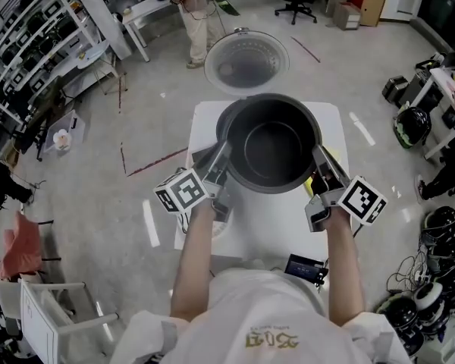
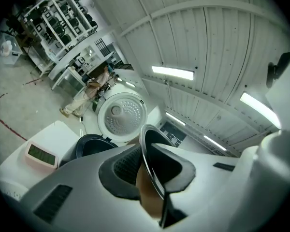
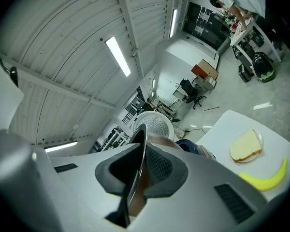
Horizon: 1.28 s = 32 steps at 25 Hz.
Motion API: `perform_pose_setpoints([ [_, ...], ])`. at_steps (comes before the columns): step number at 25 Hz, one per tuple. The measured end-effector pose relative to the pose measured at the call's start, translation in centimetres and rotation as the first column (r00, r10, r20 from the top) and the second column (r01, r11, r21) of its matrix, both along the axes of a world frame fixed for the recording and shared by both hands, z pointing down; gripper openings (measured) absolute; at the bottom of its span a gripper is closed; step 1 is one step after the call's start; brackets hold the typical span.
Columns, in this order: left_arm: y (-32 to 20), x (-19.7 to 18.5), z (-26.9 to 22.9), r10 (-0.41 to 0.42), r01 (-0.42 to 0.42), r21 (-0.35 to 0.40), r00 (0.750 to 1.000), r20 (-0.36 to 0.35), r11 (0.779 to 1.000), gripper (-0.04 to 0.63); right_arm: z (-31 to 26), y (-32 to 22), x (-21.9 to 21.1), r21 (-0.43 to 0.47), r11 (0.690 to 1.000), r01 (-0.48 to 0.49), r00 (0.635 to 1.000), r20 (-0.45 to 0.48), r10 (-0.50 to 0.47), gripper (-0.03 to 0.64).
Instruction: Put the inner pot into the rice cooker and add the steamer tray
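Between the two grippers hung the inner pot (image 1: 269, 144). The left gripper (image 1: 223, 155) was clenched on the thin rim on one side, and the right gripper (image 1: 319, 158) on the rim of the opposite side. Beyond both sets of jaws, past the pot, stood the rice cooker (image 2: 91, 146) with its lid (image 1: 246, 61) raised. Below the grippers lay the white table (image 1: 205, 120).

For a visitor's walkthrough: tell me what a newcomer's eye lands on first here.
The dark round metal inner pot fills the head view's centre above the white table, its rim clamped on opposite sides by the left gripper and right gripper. Beyond it stands the rice cooker's open round white lid with its perforated plate. The right gripper view shows a yellow banana near a pale bread slice.
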State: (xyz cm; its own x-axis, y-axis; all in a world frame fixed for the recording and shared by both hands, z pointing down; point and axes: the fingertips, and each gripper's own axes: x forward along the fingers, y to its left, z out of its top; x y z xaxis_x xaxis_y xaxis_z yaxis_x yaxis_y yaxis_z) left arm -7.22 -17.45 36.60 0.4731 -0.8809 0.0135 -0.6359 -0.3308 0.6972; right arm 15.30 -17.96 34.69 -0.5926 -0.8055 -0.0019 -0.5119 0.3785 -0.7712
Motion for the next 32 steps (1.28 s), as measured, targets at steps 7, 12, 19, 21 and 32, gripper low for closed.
perform_pose_setpoints([
  [7, -3.3, -3.7, -0.3, -0.015, 0.015, 0.008, 1.0, -0.015, 1.0, 0.074, -0.7, -3.5, -3.6, 0.012, 1.0, 0.017, 1.0, 0.004, -0.017, 0.043],
  [12, -5.7, -5.4, -0.5, -0.009, 0.009, 0.013, 0.999, -0.032, 1.0, 0.072, -0.6, -5.7, -5.3, 0.007, 1.0, 0.008, 1.0, 0.0, -0.008, 0.043],
  [19, -8.9, -7.0, 0.6, -0.001, 0.001, 0.005, 0.998, -0.057, 1.0, 0.071, 0.4, -8.5, -6.9, -0.013, 1.0, -0.009, 1.0, -0.011, 0.009, 0.043],
  [21, -9.5, -7.1, 1.2, 0.003, -0.004, -0.008, 0.998, -0.064, 1.0, 0.071, 1.1, -9.1, -7.2, -0.027, 1.0, -0.014, 1.0, -0.015, 0.014, 0.043],
  [32, -11.8, -6.7, 5.2, 0.036, -0.041, -0.093, 0.998, -0.055, 0.995, 0.071, 5.8, -11.0, -6.8, -0.133, 0.99, -0.048, 0.999, -0.02, 0.046, 0.043],
])
